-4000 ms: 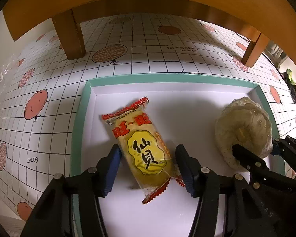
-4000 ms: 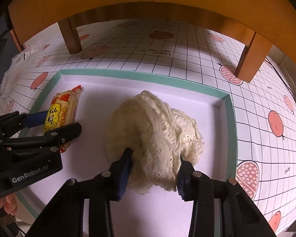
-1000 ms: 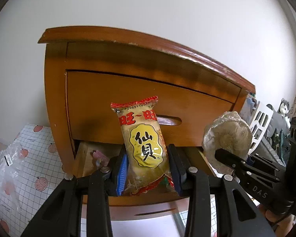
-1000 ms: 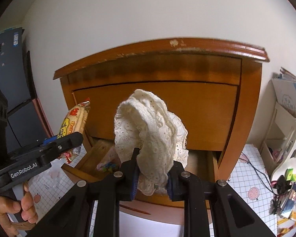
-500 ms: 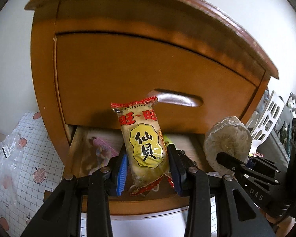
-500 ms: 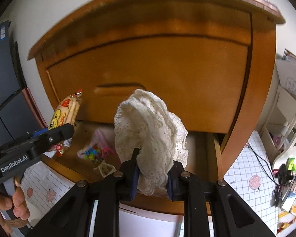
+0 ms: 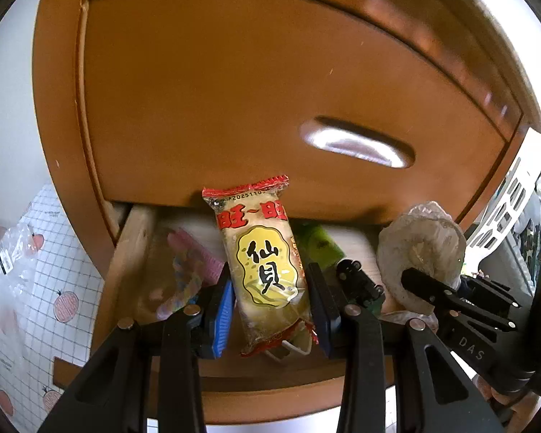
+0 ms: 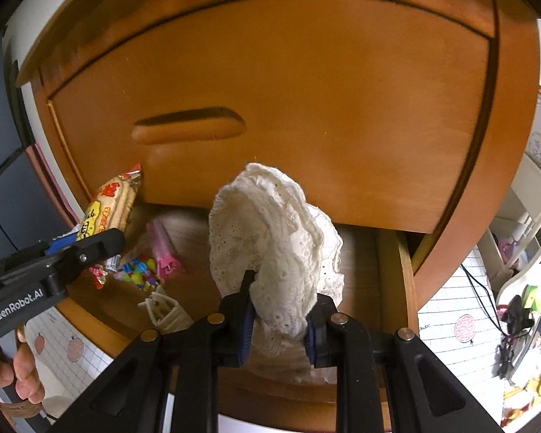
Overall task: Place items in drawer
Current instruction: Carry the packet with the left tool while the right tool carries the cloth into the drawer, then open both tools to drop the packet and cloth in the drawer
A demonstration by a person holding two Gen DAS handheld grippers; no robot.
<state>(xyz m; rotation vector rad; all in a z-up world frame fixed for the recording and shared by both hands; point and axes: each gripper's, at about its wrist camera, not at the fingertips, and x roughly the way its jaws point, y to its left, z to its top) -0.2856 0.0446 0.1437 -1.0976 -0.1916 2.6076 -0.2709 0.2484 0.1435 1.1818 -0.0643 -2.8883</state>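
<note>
Ref. landmark: open drawer [image 8: 402, 270] of wooden cabinet.

1. Left gripper [image 7: 272, 299]: jaws clamped narrow on snack packet [image 7: 263, 263]. Blue pad on one finger, dark pad on other, both pressing pkt sides. Pkt upright, yellow w/ red crimped ends, black characters on front. Held above drawer front edge, toward drawer's left half; top end overlapping closed drawer front above. Same gripper seen in right wrist view [image 8: 86, 241] at drawer's left side, pkt [image 8: 108, 202] angled up from it; hand [image 8: 21, 379] on grip below.

2. Right gripper [image 8: 279, 310]: jaws clamped narrow on white lace cloth [image 8: 274, 252]. Cloth bunched, rising above fingertips, some hanging below. Held above drawer front edge, approx. drawer centre to right. In left wrist view, same gripper [image 7: 440, 288] to right of pkt w/ cloth [image 7: 418, 245].

3. Inside drawer, behind held items: pink item [image 8: 162, 249], multicoloured candy bag [image 8: 137, 270], white folded object [image 8: 162, 310] near front edge, green item [image 7: 319, 245] farther back. Exact nature of green item: cannot tell, blurred.

4. Above open drawer: closed drawer front w/ recessed handle [image 8: 189, 126].

5. Beside cabinet: grid-pattern floor mat [image 7: 39, 288] on drawer's left.
</note>
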